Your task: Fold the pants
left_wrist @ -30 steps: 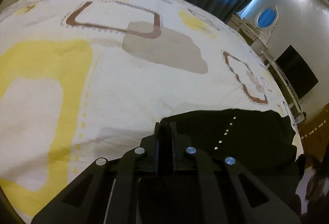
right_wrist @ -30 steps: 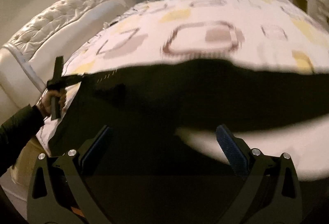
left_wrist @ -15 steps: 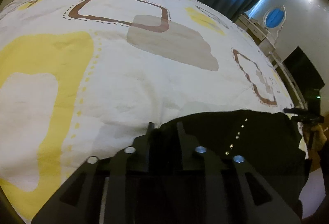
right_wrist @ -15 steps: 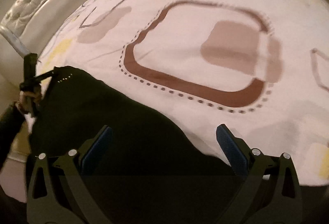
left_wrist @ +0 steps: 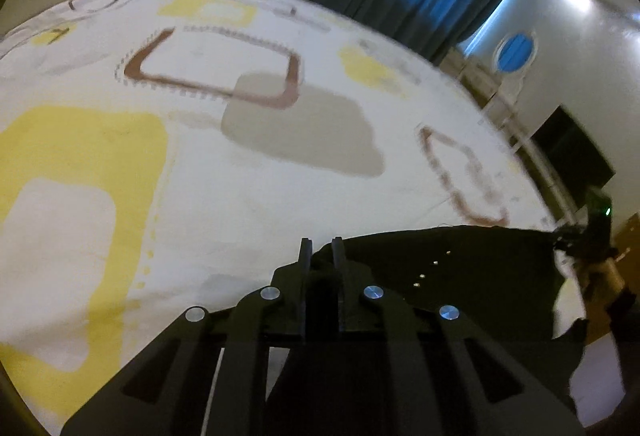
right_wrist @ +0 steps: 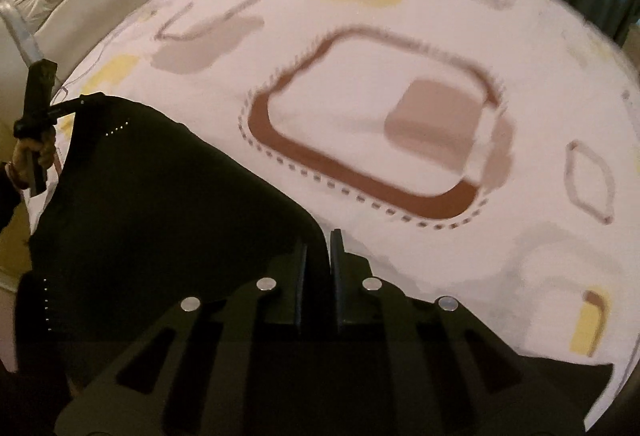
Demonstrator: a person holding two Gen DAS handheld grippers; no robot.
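Right wrist: both tongs [right_wrist: 319, 248] seemingly clamped on black pants [right_wrist: 160, 204], patterned bedsheet [right_wrist: 360, 84] beyond.

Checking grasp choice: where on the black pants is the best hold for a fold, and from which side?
Grip the pants at their far edge corners, coming from above at the near side. The fabric lies flat on the bedsheet, so only thin edges pinch; the left gripper and right gripper already do.

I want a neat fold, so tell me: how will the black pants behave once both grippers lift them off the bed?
The black pants look floppy: between the left gripper and right gripper, each shut on an edge, the cloth curves. They probably weigh little for their spread. Unheld cloth would likely drag over the bedsheet.
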